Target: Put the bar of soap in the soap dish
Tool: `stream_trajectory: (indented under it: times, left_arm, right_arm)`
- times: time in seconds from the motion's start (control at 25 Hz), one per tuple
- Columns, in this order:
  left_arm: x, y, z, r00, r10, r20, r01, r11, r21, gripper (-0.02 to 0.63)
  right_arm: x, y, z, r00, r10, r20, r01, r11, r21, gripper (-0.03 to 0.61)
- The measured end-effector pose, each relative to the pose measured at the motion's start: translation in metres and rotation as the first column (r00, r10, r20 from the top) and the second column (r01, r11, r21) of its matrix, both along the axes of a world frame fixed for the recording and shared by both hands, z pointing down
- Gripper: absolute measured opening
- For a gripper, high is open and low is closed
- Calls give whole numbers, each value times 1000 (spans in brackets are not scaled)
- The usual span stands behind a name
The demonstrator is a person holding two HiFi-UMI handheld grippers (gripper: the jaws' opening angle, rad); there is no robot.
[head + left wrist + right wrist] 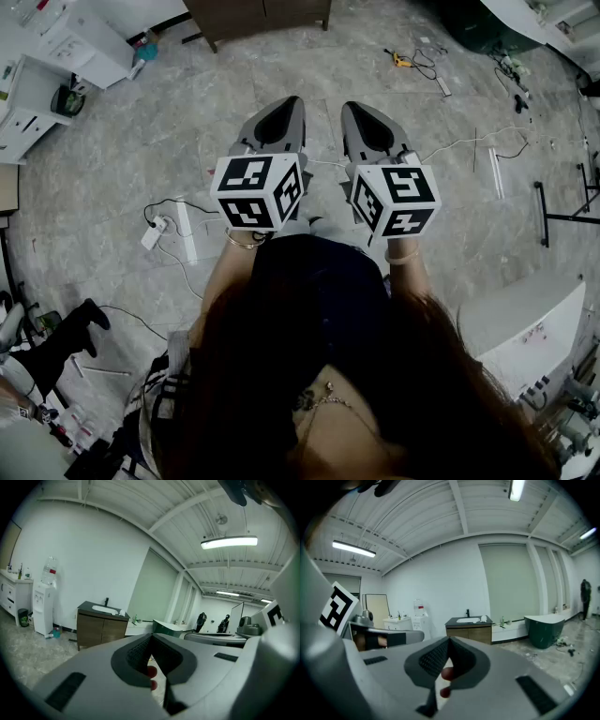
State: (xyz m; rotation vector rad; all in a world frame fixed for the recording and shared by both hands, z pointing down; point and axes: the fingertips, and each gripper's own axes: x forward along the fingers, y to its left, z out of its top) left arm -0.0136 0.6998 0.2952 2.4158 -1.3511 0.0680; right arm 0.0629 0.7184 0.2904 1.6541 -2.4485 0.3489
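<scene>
Neither the bar of soap nor the soap dish can be made out in any view, so where the soap lies cannot be told from here. The person stands on the grey stone floor [112,169] with both tools held out in front, side by side and pointing slightly down, far from any furniture.

The left claw [151,637] is closed, its ribbed pads meeting at the tip with nothing between them. The right claw [450,640] is closed and empty in the same way.

Far ahead stands a wooden vanity [468,629] with a dark worktop and a white basin. A small white thing [483,618] sits just right of the basin, too small to name. A green bathtub [543,629] stands on the far right. A power strip [153,233] and loose cables lie on the floor to the near left.

Judging by the task alone, a bar of soap is likely to be stiff and fairly light, so its weight should not matter. Its smooth, rounded faces are probably the trouble: it may slip out sideways under a hard squeeze, more so if wet. The safer hold is probably across its two long sides near the middle, with the pads flat against it and only moderate pressure. Either claw has to open before it can take anything.
</scene>
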Motion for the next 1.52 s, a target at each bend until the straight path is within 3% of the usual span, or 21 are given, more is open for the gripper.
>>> stream_trajectory:
  times: [0.6,1.12,1.52]
  left_arm:
    - [21,-19,12,999,-27,22,28,999,-38,-5]
    - [25,-62,17,988,-148,46,149,989,-21,-5]
    - [6,-153,34,987,-154,46,156,987,-43,-5]
  right_arm:
    - [21,-19,5,1000,-26,1,26,1000,-7,16]
    - [48,-69,14,996,-68,55,69,998,-6,17]
    - [30,-156,32,996,-84,26,85,996,-23,17]
